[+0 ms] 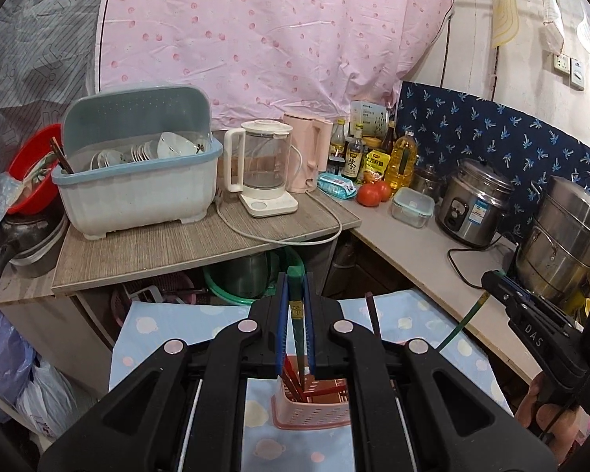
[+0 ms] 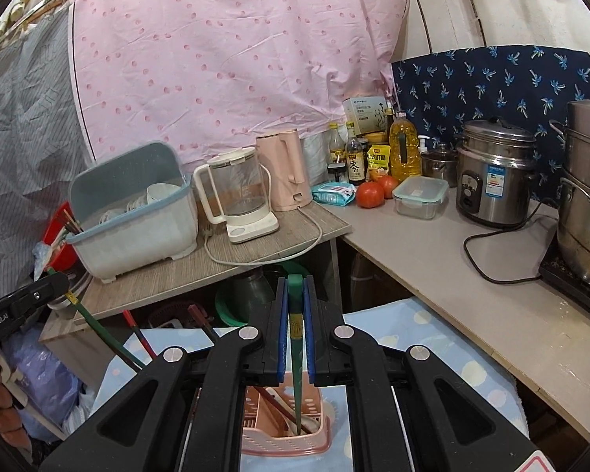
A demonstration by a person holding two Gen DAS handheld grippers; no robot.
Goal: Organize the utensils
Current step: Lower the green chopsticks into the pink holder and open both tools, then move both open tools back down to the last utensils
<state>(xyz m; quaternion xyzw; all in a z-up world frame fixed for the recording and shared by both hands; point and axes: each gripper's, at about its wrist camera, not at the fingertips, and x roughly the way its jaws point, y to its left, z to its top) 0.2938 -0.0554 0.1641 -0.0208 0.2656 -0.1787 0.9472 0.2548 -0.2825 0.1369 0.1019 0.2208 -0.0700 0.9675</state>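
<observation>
While both my tongs tilt downward side by side, my left gripper (image 1: 296,306) and right gripper (image 2: 295,306) each clench a green chopstick (image 1: 296,326), tips inside the pink utensil basket (image 2: 283,438) holding red chopsticks (image 1: 291,383).

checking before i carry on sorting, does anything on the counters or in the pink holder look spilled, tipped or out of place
Nothing looks spilled or tipped. Each gripper is shut on a green chopstick, left and right, tips pointing down into the pink utensil holder. The glass kettle, the dish rack and the rice cooker stand upright. Only the kettle's white cord hangs past the wooden counter's edge.
</observation>
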